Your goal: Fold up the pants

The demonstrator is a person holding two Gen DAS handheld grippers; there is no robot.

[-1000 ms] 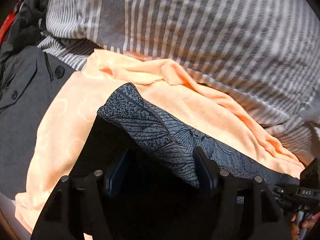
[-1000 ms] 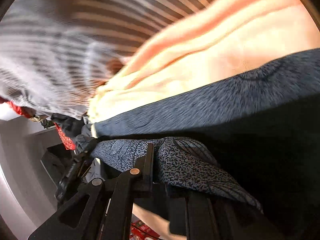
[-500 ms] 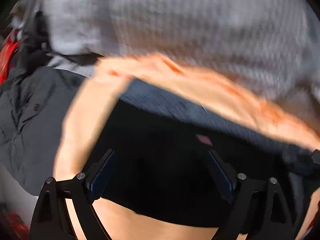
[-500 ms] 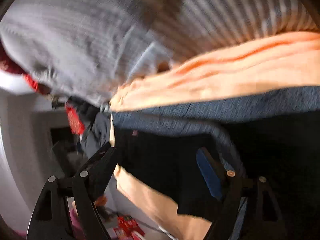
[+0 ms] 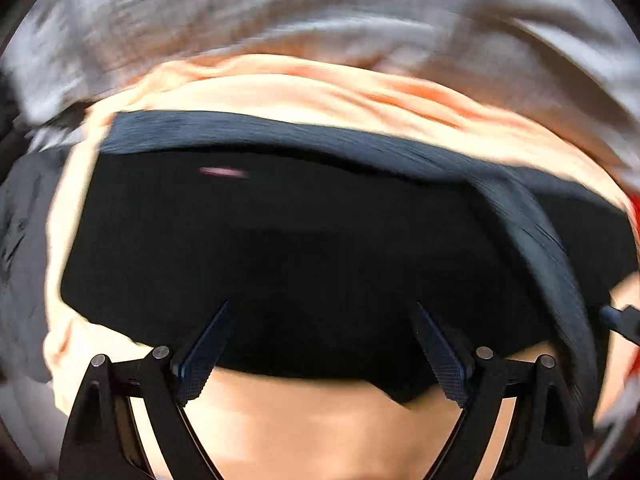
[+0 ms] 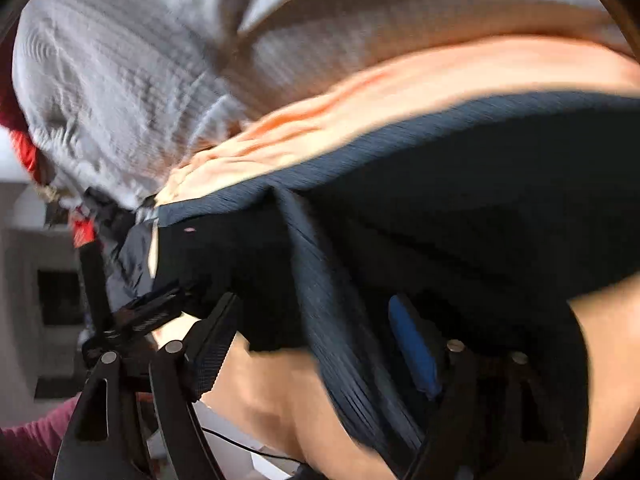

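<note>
Since a second before, the patterned edge of the dark pants [image 5: 288, 248] had been let go by both grippers, and the cloth had been laid down in a broad dark slab across the peach garment [image 5: 320, 92]. The left gripper [image 5: 320, 344] was held released, its fingers spread wide with nothing between them, just above the near edge of the pants. The right gripper [image 6: 316, 340] was likewise held released, though a loose blue-grey fold of the pants [image 6: 332, 300] was draped between its fingers without being pinched. Behind the peach garment, a grey striped blanket [image 5: 320, 8] was seen, and a dark grey garment [image 5: 24, 240] lay at the left. Both views were smeared by motion, so fine detail could not be told. One fold was judged done, the pants resting doubled on the peach garment; the loose ridge at the right was judged still to need flattening, and perhaps a further fold.
</note>
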